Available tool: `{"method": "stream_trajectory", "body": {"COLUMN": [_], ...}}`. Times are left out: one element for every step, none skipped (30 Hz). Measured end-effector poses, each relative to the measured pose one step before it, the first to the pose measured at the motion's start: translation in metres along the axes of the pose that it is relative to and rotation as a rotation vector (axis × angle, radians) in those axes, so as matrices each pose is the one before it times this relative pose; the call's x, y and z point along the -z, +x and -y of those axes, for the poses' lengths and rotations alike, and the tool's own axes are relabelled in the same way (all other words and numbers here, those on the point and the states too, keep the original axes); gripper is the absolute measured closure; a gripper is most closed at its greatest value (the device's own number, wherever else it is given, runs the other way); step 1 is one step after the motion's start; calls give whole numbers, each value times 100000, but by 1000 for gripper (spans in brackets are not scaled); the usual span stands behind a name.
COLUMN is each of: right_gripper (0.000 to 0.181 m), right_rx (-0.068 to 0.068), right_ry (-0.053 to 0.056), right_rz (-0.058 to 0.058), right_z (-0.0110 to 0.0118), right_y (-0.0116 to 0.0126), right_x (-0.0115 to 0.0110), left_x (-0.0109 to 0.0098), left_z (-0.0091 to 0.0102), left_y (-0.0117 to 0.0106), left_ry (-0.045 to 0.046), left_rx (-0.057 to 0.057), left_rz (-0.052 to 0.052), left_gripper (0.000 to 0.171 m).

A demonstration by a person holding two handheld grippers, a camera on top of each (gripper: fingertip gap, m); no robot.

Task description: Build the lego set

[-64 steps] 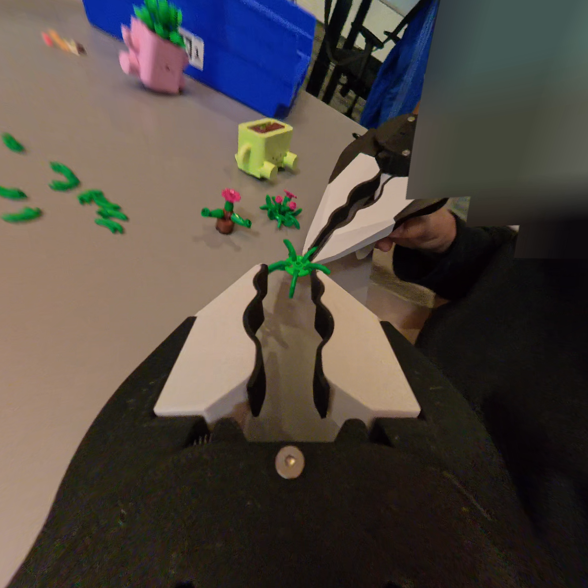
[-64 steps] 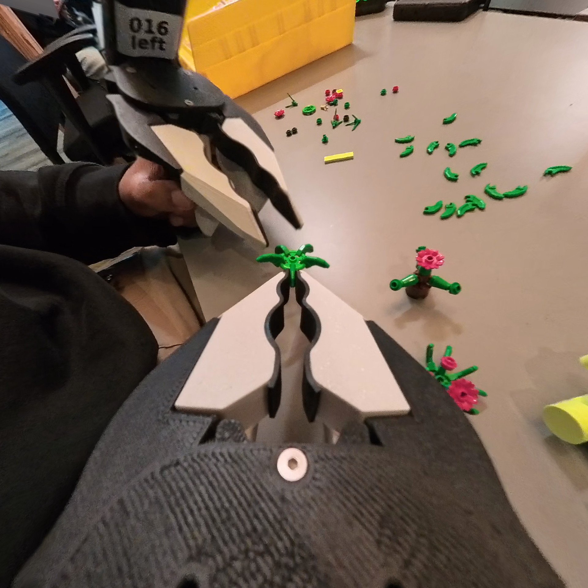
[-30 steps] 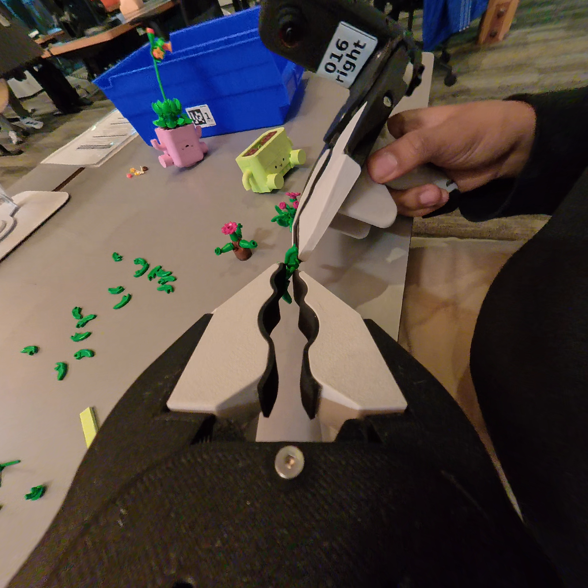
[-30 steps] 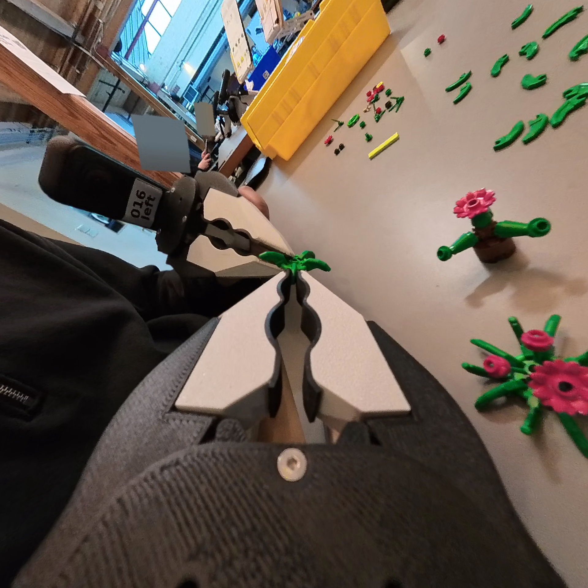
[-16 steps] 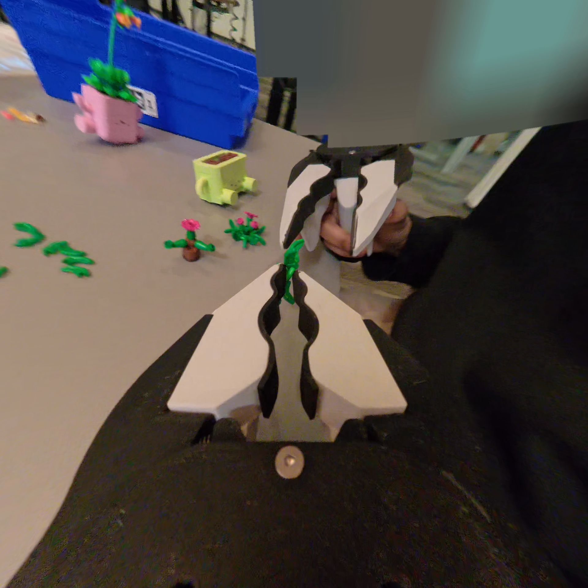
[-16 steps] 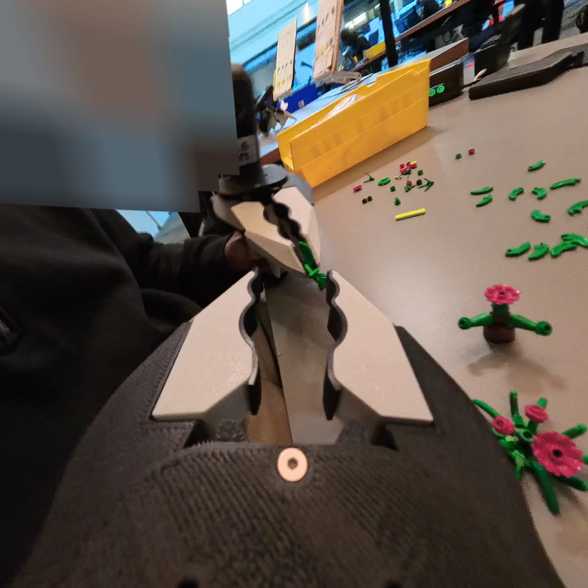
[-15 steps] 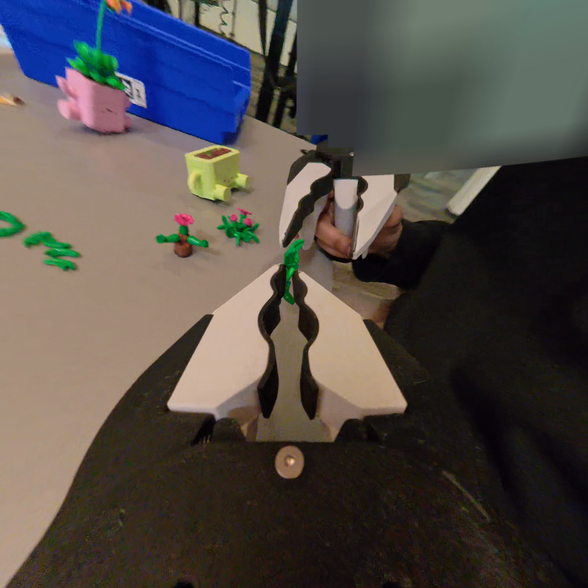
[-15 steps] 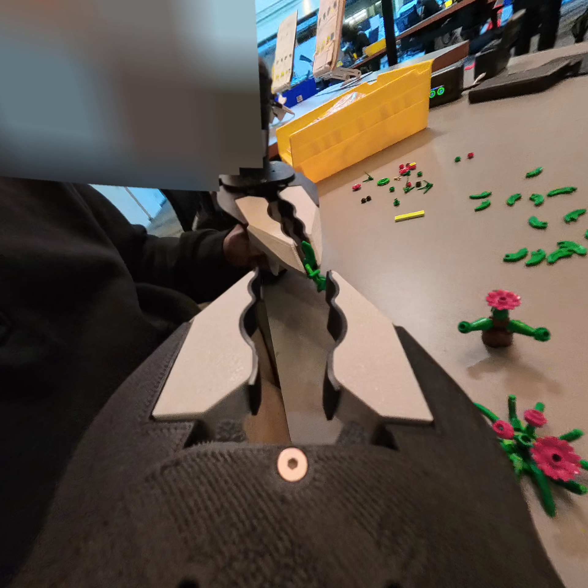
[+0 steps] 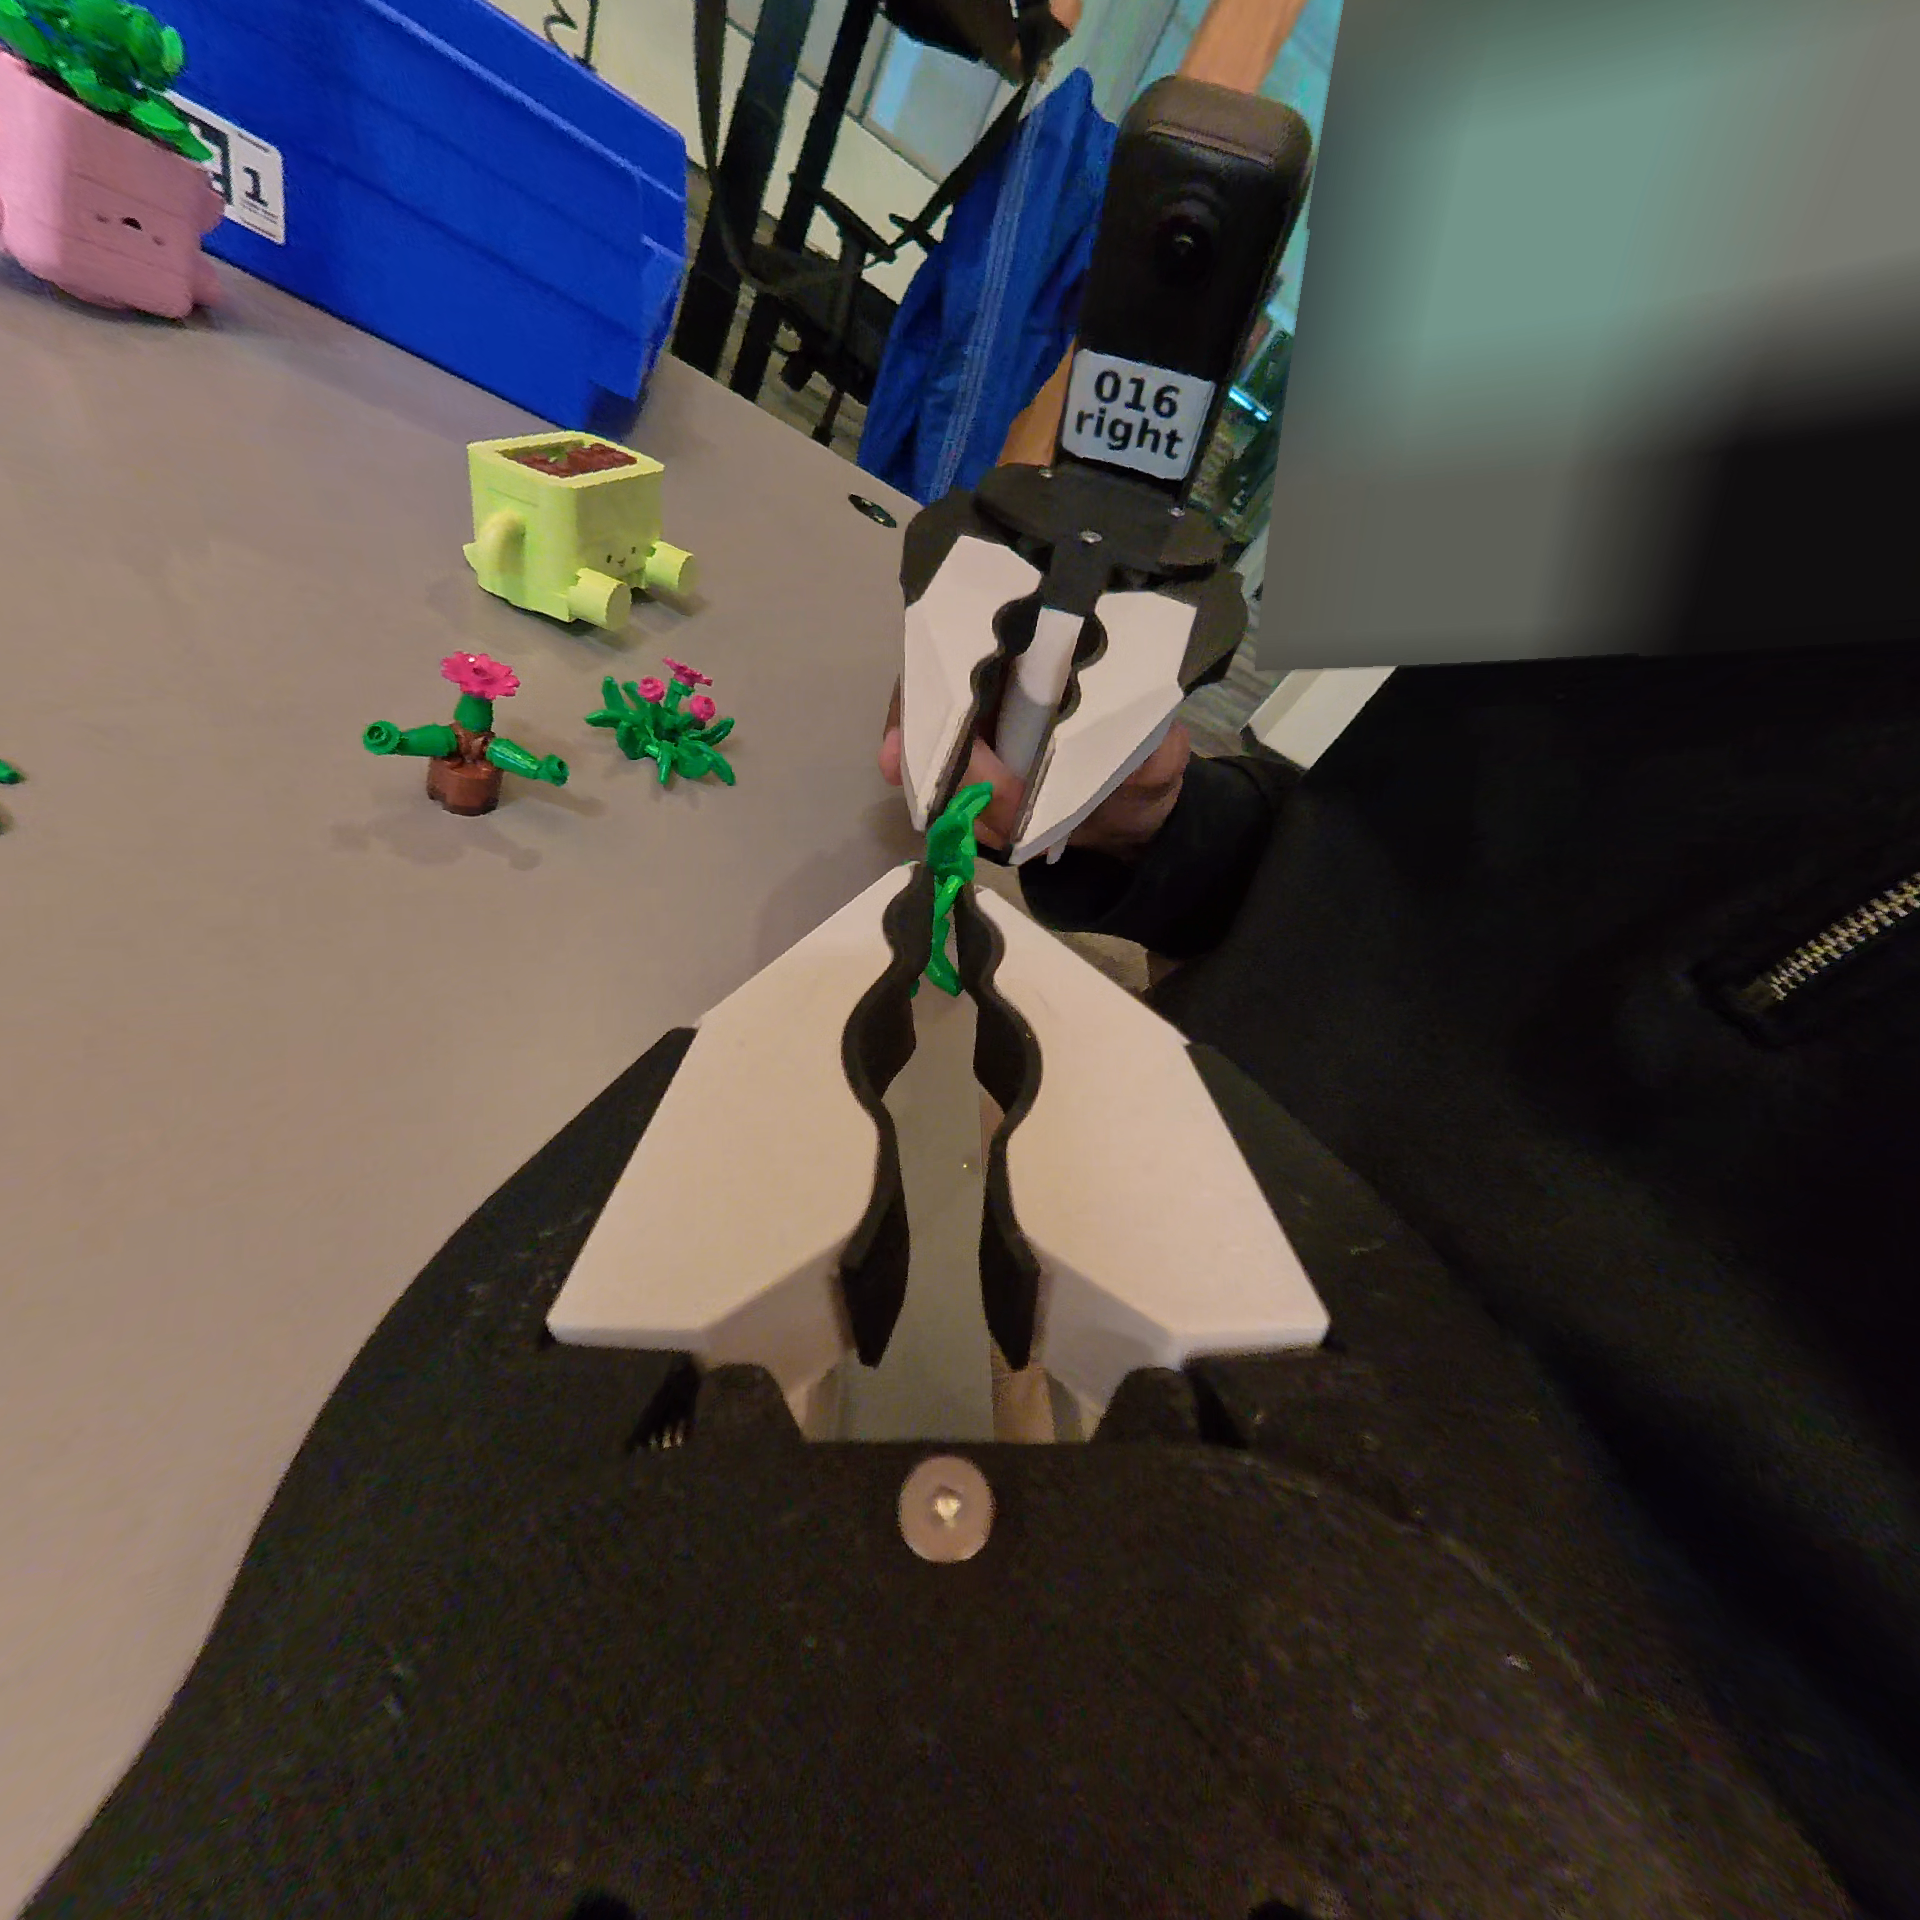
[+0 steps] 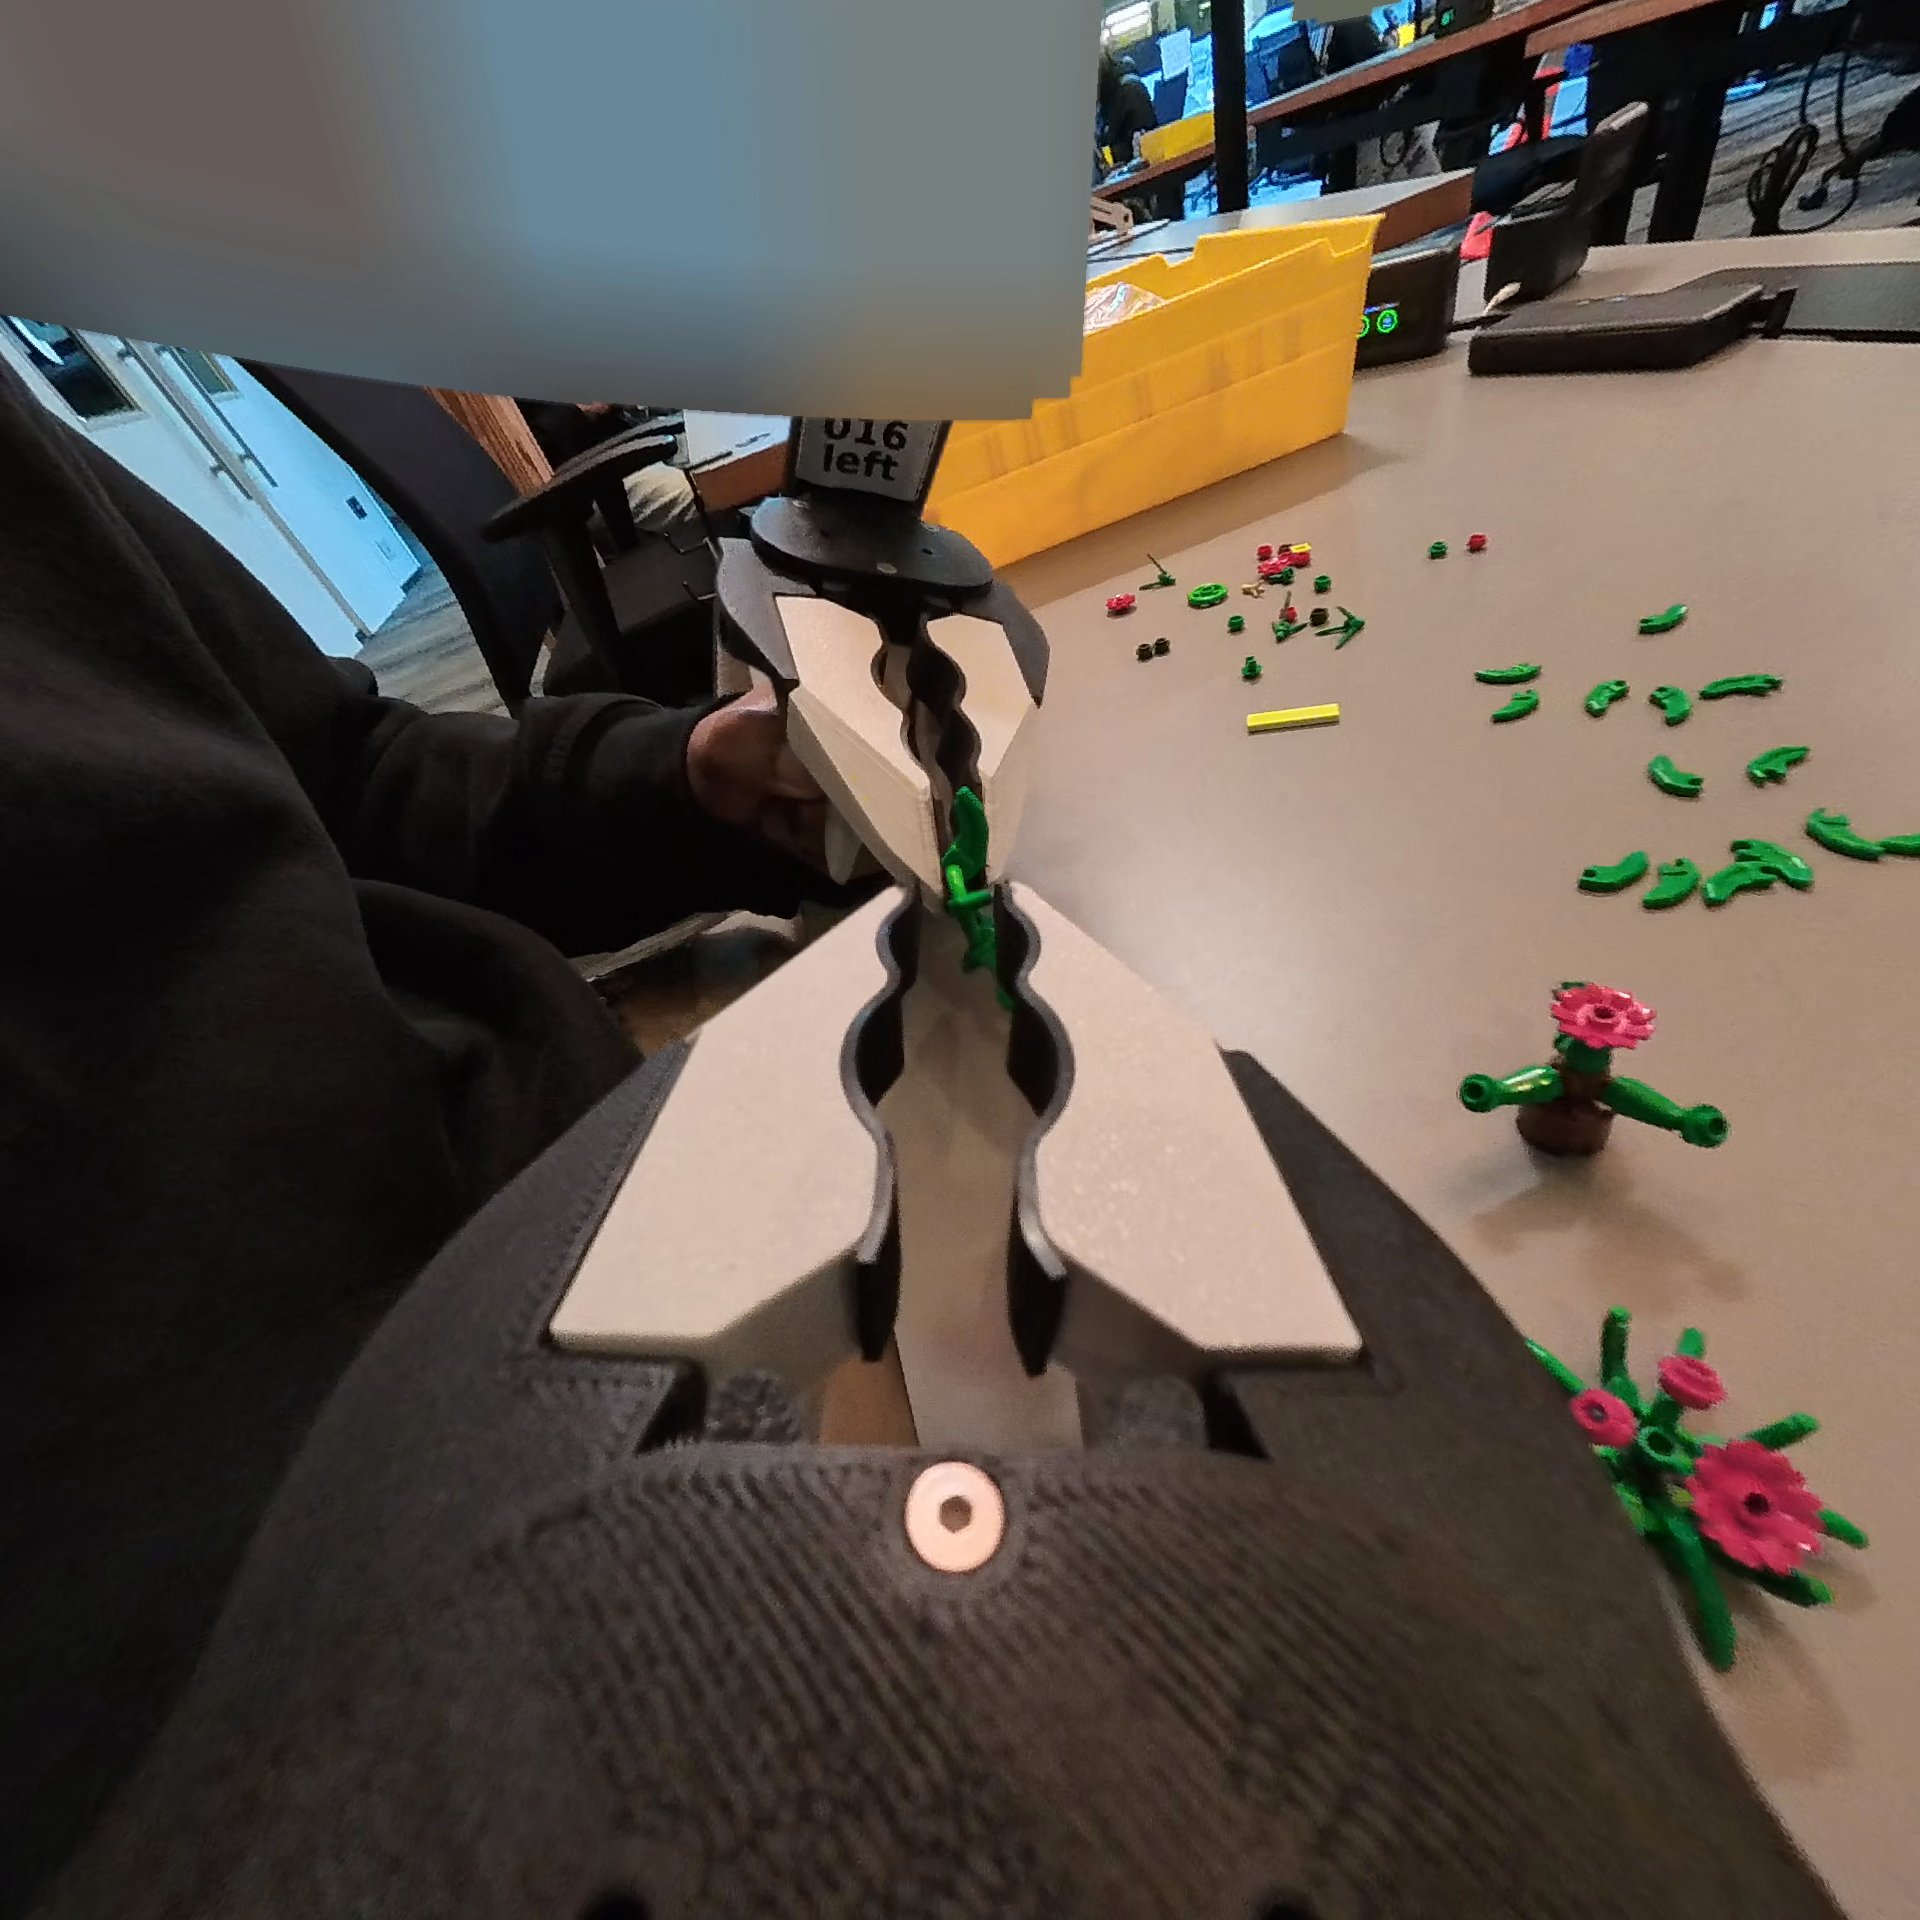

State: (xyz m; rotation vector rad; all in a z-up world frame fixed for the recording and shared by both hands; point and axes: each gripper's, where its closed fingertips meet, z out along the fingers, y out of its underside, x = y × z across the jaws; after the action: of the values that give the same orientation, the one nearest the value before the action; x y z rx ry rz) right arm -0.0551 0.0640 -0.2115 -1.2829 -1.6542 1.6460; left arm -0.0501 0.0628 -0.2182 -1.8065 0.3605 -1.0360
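The left gripper [image 9: 940,899] is pinched shut on a green leafy piece [image 9: 948,883], holding it edge-on right at its tips, above the near edge of the table [image 9: 208,987]. Facing it tip to tip, the right gripper [image 10: 956,909] has its jaws slightly apart around the same piece, with no clear sign that they are clamping it.

This looks like a regrip between the two grippers, to turn the piece into a usable pose. Next the right gripper probably has to close on the leaves or back away, so the piece can go onto one of the small builds.

Off to the left of the left gripper stand a flower stem [image 9: 464,727], a flower cluster [image 9: 665,722] and, further ahead, a lime pot [image 9: 566,525]. To the right of the right gripper, loose green leaves [image 10: 1704,821] lie scattered.
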Motion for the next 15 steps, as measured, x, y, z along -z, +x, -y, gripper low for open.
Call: {"method": "stream_trajectory", "body": {"right_gripper": [169,169,171,172,174,175,175,175,175,176,176,176,176,175,176], "right_rx": [480,426,490,680,747,878,799,886,1378,2930,6947,8184,7252,5477,3094], "right_ry": [-413,-371,-468,-476,-159,54,-64,64,211,251,228,-64,-222,170,-189], "right_rz": [-213,-234,25,-149,-1207,-1191,-1176,-1589,-2231,-2514,-3418,-5553,-5176,-4038,-2781], "right_z": [-57,-53,-51,-74,-21,5,-10,14,45,96,80,-22,-20,30,19], "right_y": [-19,-25,-50,-49,72,54,70,123,158,149,200,312,217,137,102], "right_x": [-50,-44,-52,-43,-32,0,-13,0,12,36,56,64,27,-2,-34], "left_x": [32,25,14,0,-1,-3,-7,-22,-47,-49,-89,-132,-53,-14,0], "left_z": [45,42,33,-2,-6,24,27,75,110,157,144,64,114,98,63], "left_y": [82,71,83,30,-15,-47,-92,-120,-128,-73,-147,-203,-115,-57,-95], "left_ry": [368,366,248,25,-63,158,312,656,1082,1500,1469,926,1037,967,844], "left_rx": [115,229,272,285,145,115,470,986,1407,1766,2292,2104,1221,1059,1507], "left_rz": [-723,-671,-780,-442,7,351,495,658,526,24,345,844,483,152,101], "left_gripper": [170,170,170,170,170,170,170,170,170,170,170,170,170,170,170]}}
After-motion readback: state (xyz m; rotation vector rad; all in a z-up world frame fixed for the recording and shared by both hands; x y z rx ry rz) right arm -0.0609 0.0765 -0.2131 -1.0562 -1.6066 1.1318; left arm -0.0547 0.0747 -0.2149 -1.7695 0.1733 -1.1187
